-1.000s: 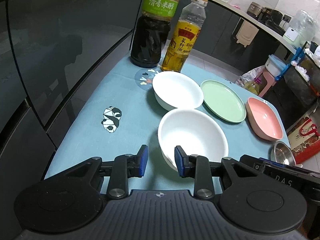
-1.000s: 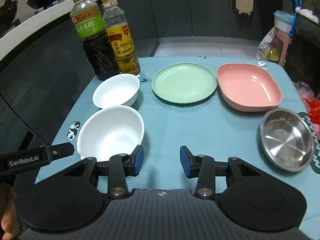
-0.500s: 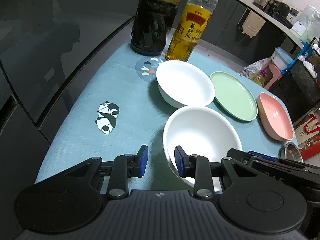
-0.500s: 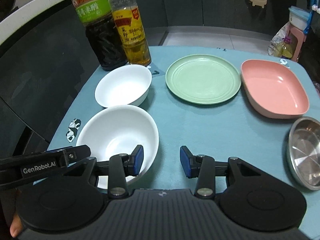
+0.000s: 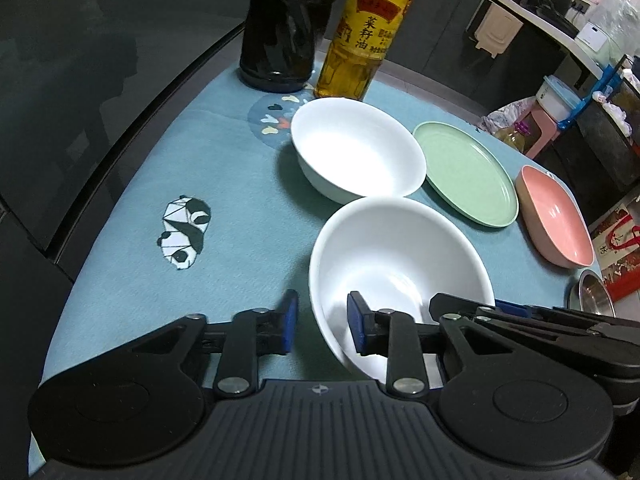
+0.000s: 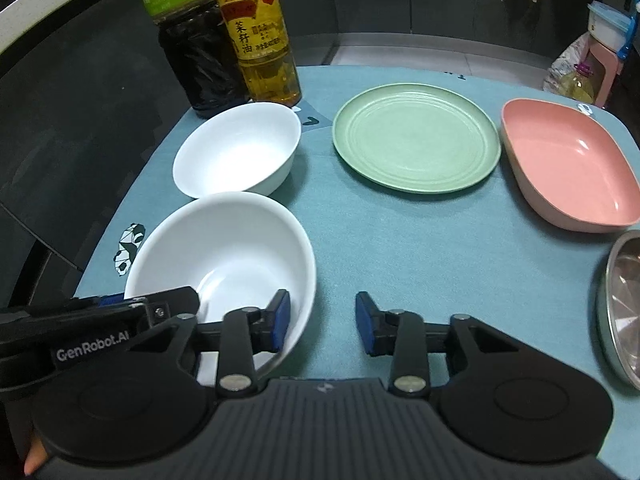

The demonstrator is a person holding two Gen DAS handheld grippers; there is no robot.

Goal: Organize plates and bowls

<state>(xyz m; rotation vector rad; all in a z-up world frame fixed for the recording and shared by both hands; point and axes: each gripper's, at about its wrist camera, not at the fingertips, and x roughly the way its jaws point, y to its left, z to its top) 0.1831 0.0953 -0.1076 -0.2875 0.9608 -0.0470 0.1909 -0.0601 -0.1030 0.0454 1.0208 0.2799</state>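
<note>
Here the left hand-held gripper (image 5: 319, 322) gapes around the near rim of the big white bowl (image 5: 400, 256), not clamped. The right hand-held gripper (image 6: 323, 322), equally parted, straddles that bowl's right rim. Beyond sit a smaller white bowl (image 6: 240, 148), green plate (image 6: 416, 138), pink dish (image 6: 568, 168) on the desk (image 6: 420, 248).

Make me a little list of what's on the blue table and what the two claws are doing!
near bowl: big white bowl, upright, rim between both claws' fingers
far bowl: smaller white bowl, beside it
plate: green plate, flat
dish: pink dish, right of the plate
metal bowl: steel bowl, at the right edge
bottles: dark vinegar bottle, yellow oil bottle
left claw: open, straddling the bowl's rim
right claw: open, straddling the bowl's rim
</note>
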